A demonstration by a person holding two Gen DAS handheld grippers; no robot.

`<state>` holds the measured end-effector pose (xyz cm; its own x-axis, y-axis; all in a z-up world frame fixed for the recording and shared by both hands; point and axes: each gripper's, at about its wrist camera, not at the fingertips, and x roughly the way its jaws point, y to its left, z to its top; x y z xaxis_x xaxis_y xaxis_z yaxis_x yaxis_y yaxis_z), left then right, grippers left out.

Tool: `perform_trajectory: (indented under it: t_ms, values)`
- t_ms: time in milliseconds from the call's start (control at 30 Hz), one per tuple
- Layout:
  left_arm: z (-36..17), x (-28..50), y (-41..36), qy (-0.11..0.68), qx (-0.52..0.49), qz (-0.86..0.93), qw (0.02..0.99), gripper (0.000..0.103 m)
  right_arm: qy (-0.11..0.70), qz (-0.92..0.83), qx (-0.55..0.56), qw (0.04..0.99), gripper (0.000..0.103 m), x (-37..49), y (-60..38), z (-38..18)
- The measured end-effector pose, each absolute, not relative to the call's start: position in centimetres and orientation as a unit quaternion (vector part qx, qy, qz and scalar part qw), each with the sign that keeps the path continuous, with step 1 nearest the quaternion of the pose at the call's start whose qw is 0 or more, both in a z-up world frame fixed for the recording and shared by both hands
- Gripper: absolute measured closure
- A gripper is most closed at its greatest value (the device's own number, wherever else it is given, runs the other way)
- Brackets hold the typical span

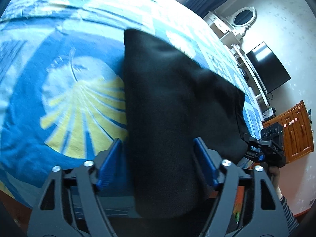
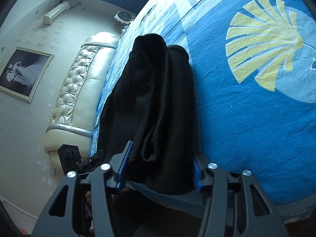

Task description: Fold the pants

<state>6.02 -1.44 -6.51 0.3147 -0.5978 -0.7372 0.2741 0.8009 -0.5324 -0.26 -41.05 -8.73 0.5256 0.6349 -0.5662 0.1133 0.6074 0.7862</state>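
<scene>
While my left wrist view is picking up a black wall-mounted flat screen (image 1: 268, 67) and orange wooden cabinet (image 1: 294, 130), my right one is showing a cream tufted headboard (image 2: 79, 90) and framed picture (image 2: 21, 73). Folded black fabric pants (image 2: 158, 98) are lying on the blue shell-print bedsheet (image 2: 246, 108). I'm seeing left gripper (image 1: 158, 160) spread wide, pads clear of cloth; right gripper (image 2: 161, 169) half spread, pad contact unclear. "DAS" reads on its body.

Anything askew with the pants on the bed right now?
Yes. In the right wrist view the black pants lie bunched in uneven lengthwise ridges, not flat, and sit at the blue bedspread's near edge. The left wrist view is too blurred to judge. Nothing looks damaged.
</scene>
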Motion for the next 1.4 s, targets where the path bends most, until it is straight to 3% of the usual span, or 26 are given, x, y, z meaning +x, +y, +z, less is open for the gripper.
perform_trajectory:
  t_ms: [100,400,633,700,733,767,867,1033,1400]
  values:
    - [-5.9,6.9,-0.3,0.504,-0.159,-0.288,0.799,0.012,0.444,0.162,0.409,0.781,0.035,0.1,-42.3,-8.1]
    - [-8.5,13.4,-0.4,0.529,-0.201,-0.284,0.774,0.012,0.426,0.158,0.442,0.773,0.032,7.2,-43.8,-9.1]
    - [-9.3,16.5,-1.8,0.525,-0.220,-0.300,0.765,0.012,0.459,0.194,0.409,0.765,0.033,10.8,-42.0,-9.3]
    - [-9.3,16.7,-2.3,0.522,-0.203,-0.301,0.772,0.028,0.471,0.194,0.389,0.768,0.049,10.9,-41.4,-9.5]
    - [-9.4,16.7,-2.6,0.523,-0.194,-0.310,0.770,0.046,0.471,0.196,0.386,0.768,0.056,10.9,-41.2,-9.7]
    - [-9.4,16.7,-2.7,0.525,-0.193,-0.315,0.767,0.055,0.467,0.196,0.383,0.772,0.059,10.7,-41.2,-9.7]
    - [-8.8,16.4,-2.9,0.511,-0.179,-0.314,0.780,0.071,0.452,0.195,0.388,0.779,0.064,10.3,-41.2,-9.5]
    - [-7.9,17.1,-3.1,0.508,-0.165,-0.307,0.788,0.080,0.427,0.200,0.387,0.793,0.067,10.5,-41.1,-8.5]
    - [-6.0,23.5,-2.2,0.491,-0.133,-0.260,0.821,0.081,0.395,0.211,0.386,0.806,0.068,17.8,-39.4,-7.3]
